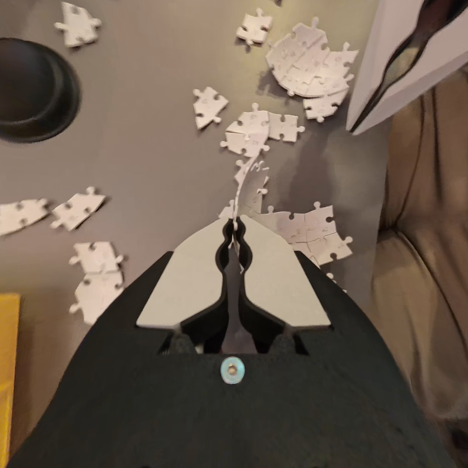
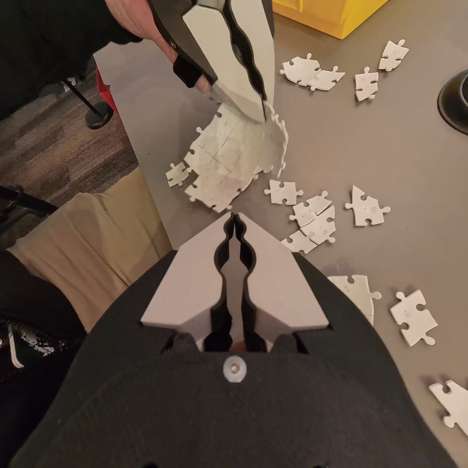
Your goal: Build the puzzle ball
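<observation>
My left gripper [image 1: 234, 224] is shut on the rim of a curved white section of joined puzzle pieces [image 1: 247, 182], seen edge-on and lifted off the grey table [image 1: 152, 152]. In the right wrist view the same section [image 2: 228, 157] hangs below the left gripper [image 2: 263, 114], tilted, with its lower edge near the table. My right gripper [image 2: 235, 215] is shut and empty, its tips just short of that lower edge. It also shows at the upper right of the left wrist view [image 1: 357, 126]. A second joined dome section [image 1: 309, 63] lies on the table.
Several loose white pieces [image 2: 364, 207] and small joined groups [image 1: 314, 233] lie scattered on the table. A black round object [image 1: 33, 88] sits at one side and a yellow box [image 2: 329, 15] at another. A beige cushion [image 2: 88, 240] lies beyond the table edge. Tip to tip, the grippers are about 10 cm apart. My right tips are about 25 cm from the black round object [image 1: 33, 88], my left tips only 20 cm.
</observation>
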{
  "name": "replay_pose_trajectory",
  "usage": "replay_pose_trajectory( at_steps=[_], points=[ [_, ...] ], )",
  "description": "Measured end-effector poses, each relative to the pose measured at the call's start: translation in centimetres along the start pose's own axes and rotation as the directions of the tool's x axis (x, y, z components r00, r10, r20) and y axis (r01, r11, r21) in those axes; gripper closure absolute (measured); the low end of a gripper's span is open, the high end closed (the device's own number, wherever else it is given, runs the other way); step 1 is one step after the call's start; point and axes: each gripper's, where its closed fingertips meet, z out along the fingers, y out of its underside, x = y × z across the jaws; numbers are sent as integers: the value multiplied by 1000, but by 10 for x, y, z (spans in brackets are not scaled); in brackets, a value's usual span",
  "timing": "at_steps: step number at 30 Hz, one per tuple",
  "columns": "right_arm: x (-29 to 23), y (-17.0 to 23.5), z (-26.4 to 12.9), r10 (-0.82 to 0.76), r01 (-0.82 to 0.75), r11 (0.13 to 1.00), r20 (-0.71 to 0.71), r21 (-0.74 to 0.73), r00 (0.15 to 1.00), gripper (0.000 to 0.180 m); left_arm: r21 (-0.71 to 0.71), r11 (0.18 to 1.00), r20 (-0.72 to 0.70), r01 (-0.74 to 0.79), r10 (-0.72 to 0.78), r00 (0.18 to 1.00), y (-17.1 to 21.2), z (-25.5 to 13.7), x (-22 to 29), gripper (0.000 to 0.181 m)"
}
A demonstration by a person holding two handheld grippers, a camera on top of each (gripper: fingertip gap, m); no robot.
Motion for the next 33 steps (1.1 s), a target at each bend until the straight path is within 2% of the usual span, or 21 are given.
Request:
replay_pose_trajectory(
  at_steps=[1, 6, 8, 12, 19, 22, 29, 33],
  points=[
    [-1, -1, 0, 3, -3, 1000, 4, 3, 1000, 180, 42, 999, 46, 31, -33, 998, 2, -7, -5, 178],
    [-14, -2, 6, 12, -12, 1000, 44, 10, 999, 180, 271, 953, 208, 132, -192, 959, 15, -46, -13, 178],
    [-27, 0, 14, -2, 3, 1000, 78, -7, 997, 177, 376, 910, 271, 174, -288, 918, 22, -64, -16, 178],
    [-56, 8, 36, -70, 77, 995, 120, -56, 990, 176, 492, 852, 368, 176, -387, 845, 41, -90, -8, 178],
    [-84, 22, 75, -276, 287, 949, 97, -129, 956, 166, 527, 837, 499, 149, -446, 743, 73, -103, 13, 178],
    [-77, 28, 88, -290, 296, 938, 57, -179, 955, 154, 562, 816, 544, 136, -488, 683, 79, -114, 13, 178],
    [-78, 19, 108, -332, 337, 924, 55, -179, 941, 151, 553, 826, 609, 110, -492, 622, 89, -122, 13, 178],
    [-76, 12, 117, -373, 376, 904, 53, -201, 926, 153, 549, 829, 616, 106, -488, 619, 93, -125, 13, 178]
  ],
)
